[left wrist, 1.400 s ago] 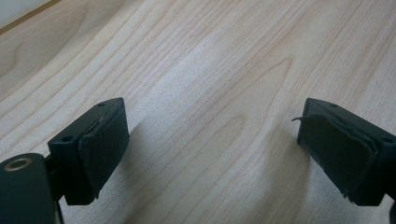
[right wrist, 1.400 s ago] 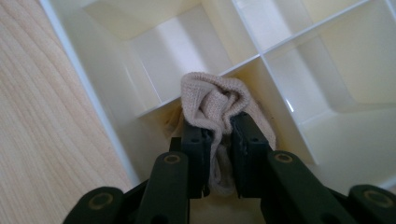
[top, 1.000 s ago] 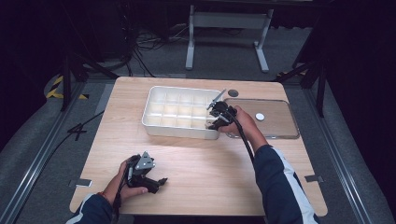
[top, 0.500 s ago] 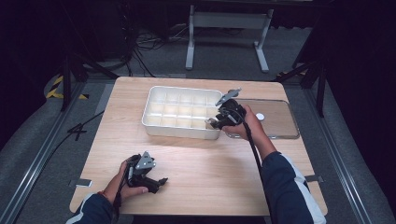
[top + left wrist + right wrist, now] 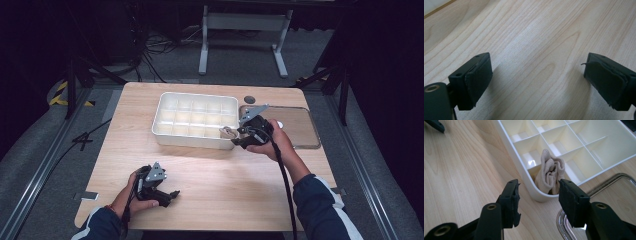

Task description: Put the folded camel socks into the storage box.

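Observation:
A white compartment tray (image 5: 192,142) stands at the middle of the wooden table (image 5: 225,185). A rolled beige cloth (image 5: 550,173) stands upright in its near right corner compartment, also visible from above as the cloth (image 5: 227,132). My right gripper (image 5: 539,192) is open just outside that corner, its jaws apart on either side of the cloth and not touching it. From above, the right gripper (image 5: 236,138) points left at the tray's corner. My left gripper (image 5: 167,195) rests low near the table's front left. The left gripper (image 5: 537,77) is open over bare wood, with nothing between its jaws.
A shallow metal tray (image 5: 300,135) lies right of the white tray, under my right hand, with a small white disc (image 5: 279,125) on it. Its shiny rim (image 5: 599,187) is beside my right jaw. A dark round hole (image 5: 249,99) sits behind the trays.
My right gripper has drawn back a little from the white tray's corner, toward the right and the near side. The left gripper has stayed put.

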Action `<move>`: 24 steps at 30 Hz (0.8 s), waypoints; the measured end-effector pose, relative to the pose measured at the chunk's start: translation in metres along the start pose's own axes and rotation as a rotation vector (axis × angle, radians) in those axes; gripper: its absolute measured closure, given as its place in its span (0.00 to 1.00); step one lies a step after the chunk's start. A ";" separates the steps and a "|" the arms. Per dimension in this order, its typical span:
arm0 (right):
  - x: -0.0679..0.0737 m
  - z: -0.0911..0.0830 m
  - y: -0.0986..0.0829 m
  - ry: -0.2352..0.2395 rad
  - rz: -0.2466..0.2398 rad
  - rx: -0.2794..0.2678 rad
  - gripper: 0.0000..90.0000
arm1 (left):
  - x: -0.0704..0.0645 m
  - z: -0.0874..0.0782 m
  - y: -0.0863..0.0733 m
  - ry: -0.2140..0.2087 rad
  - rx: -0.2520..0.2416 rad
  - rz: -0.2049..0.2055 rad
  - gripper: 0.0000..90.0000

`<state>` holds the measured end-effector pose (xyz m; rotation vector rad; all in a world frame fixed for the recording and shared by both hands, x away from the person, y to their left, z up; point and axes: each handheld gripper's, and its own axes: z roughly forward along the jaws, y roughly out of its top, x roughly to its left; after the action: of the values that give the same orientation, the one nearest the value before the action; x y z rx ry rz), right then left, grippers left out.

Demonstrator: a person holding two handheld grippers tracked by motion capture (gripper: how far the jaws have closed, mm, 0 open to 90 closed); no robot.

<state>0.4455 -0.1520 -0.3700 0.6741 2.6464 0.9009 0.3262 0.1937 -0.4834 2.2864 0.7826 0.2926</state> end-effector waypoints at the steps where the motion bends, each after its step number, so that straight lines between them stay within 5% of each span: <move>1: 0.001 -0.002 -0.001 -0.001 0.002 -0.004 0.56 | 0.000 0.000 0.000 -0.001 0.000 0.001 0.09; 24: 0.015 -0.034 -0.041 -0.095 -0.039 -0.031 0.45 | 0.001 0.001 0.001 -0.007 0.003 0.014 0.09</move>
<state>0.4058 -0.1905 -0.3711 0.6394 2.5477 0.8745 0.3277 0.1937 -0.4832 2.2952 0.7643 0.2898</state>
